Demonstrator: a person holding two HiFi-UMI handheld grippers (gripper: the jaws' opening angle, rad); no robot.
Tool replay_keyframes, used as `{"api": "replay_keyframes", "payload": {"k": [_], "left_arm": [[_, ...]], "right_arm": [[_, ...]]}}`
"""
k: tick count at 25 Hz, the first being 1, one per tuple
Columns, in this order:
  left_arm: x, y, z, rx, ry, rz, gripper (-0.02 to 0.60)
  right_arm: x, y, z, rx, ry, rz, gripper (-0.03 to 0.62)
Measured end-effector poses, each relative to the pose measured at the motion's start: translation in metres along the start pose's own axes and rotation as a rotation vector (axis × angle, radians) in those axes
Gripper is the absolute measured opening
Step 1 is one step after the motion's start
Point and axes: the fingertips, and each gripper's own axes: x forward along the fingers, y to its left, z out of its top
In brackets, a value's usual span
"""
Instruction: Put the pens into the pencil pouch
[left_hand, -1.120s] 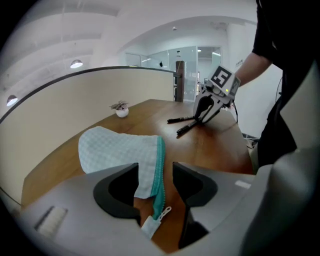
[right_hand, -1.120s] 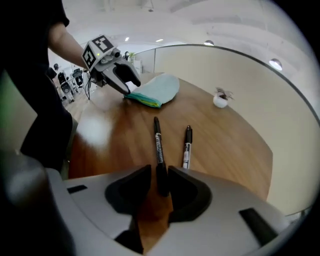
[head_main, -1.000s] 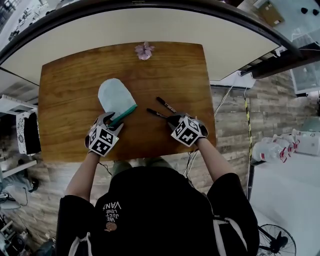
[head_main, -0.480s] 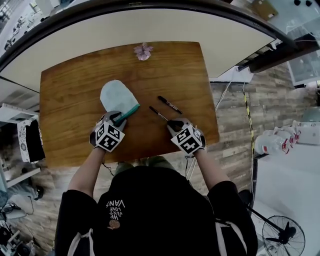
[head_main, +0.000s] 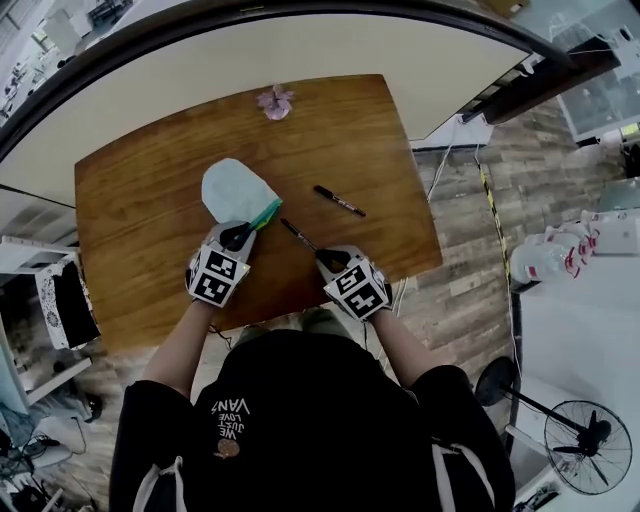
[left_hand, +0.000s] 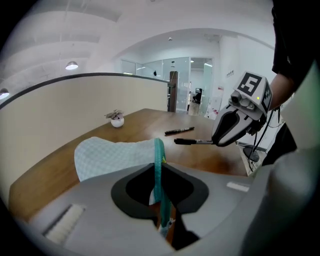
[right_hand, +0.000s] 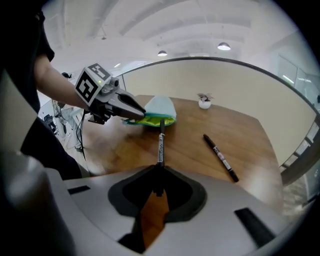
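A pale blue pencil pouch with a teal zipper edge lies left of centre on the wooden table. My left gripper is closing its jaws, and they pinch that zipper edge, which is raised so the yellow-green inside shows. My right gripper is shut on a black pen. The pen sticks forward from the jaws, its tip close to the pouch mouth. A second black pen lies flat on the table to the right.
A small pink flower ornament stands at the table's far edge. A curved beige partition wall runs behind the table. To the right the table ends above a wood-plank floor with cables.
My left jaws went from wide open to closed on the pouch's zipper edge and lifted it. My right gripper drew back towards the near edge with the pen and turned it towards the pouch.
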Motion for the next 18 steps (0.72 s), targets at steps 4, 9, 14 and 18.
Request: {"api": "replay_keyframes", "payload": {"k": [4, 9, 14, 18], "left_arm": [[-0.008, -0.005, 0.011, 0.007, -0.041, -0.014, 0.049], [-0.018, -0.019, 0.024, 0.020, -0.084, -0.054, 0.049], [-0.024, -0.037, 0.024, 0.017, -0.109, -0.115, 0.049], [-0.028, -0.048, 0.027, -0.027, -0.146, -0.154, 0.049]], "right_arm": [[0.007, 0.016, 0.014, 0.034, 0.000, 0.014, 0.067], [0.012, 0.027, 0.029, 0.054, 0.017, 0.031, 0.067], [0.012, 0.032, 0.048, 0.224, 0.024, 0.104, 0.067], [0.013, 0.029, 0.062, 0.420, 0.017, 0.179, 0.067]]}}
